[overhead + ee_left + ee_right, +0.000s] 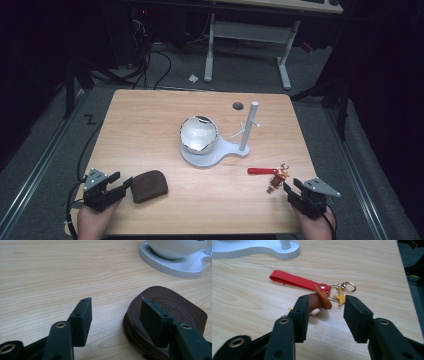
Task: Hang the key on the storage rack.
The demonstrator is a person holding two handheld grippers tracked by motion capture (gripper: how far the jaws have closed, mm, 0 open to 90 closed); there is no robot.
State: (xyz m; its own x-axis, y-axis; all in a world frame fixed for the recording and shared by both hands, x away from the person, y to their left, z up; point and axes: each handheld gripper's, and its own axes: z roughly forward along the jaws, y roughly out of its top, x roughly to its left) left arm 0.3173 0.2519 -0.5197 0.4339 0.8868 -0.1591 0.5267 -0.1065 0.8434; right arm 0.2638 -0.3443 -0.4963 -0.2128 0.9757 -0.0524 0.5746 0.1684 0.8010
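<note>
Pouch (149, 185) left, keychain (269, 174) right, bowl (199, 133) on stand (220, 152) behind

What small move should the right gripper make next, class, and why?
Probably ease forward a little and close. The right gripper is open, and its jaws already stand either side of the toy figure on the keychain, which lies flat on the table; the figure is not yet fully between them.
</note>
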